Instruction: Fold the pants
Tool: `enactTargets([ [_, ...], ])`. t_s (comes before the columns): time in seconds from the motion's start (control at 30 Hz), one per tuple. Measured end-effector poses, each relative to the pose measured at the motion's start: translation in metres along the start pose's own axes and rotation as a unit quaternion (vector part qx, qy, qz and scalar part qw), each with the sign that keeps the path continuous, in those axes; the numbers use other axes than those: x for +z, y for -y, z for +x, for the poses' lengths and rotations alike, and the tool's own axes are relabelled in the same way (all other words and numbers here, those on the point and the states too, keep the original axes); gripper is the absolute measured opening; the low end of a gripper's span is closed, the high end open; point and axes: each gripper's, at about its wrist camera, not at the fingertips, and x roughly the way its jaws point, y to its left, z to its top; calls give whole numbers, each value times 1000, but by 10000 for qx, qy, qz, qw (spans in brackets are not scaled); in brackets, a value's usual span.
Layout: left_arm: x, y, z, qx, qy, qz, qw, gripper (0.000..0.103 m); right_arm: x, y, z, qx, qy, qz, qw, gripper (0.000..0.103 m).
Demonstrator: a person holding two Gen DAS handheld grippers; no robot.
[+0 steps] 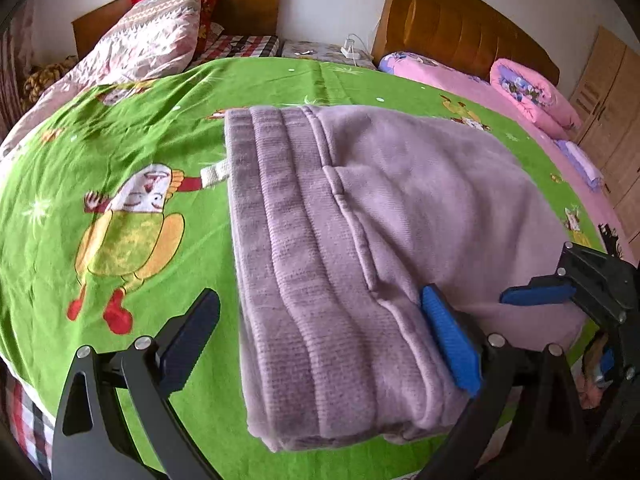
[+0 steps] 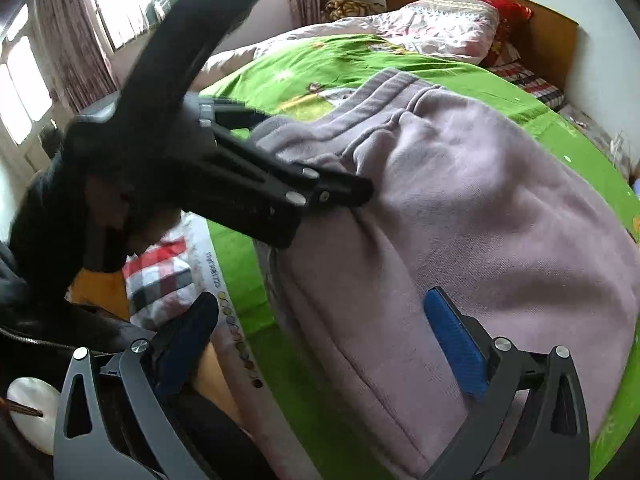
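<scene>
Pants (image 1: 392, 232) are lying on the green bedsheet (image 1: 120, 152) of the bed, already doubled into a compact mauve bundle with the ribbed waistband (image 1: 276, 216) on the left side of the stack.

Left gripper (image 1: 320, 344): jaws wide, straddling the near edge of the bundle, nothing clamped. Right gripper (image 2: 320, 344): jaws also wide; its blue pad (image 2: 456, 344) rests on the fabric, the other finger hangs off past the bed edge.

I read this as late stage: folds made, I'm squaring up or about to release.

Next move, as I see it: either pinch the near edge with both for one last fold away from me, or back out without dragging the top layer. The fleece looks thick, so it may spring open.
</scene>
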Motion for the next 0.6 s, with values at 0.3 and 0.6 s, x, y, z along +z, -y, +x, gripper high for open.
enactTargets([
  [0.3, -11, 2, -40, 357, 543, -89, 9978, 100, -17, 12, -62, -726, 857, 526, 9923, 98],
  [0.6, -27, -13, -25, 111, 376, -344, 9986, 102, -50, 24, -51, -1108, 547, 1123, 9860, 99],
])
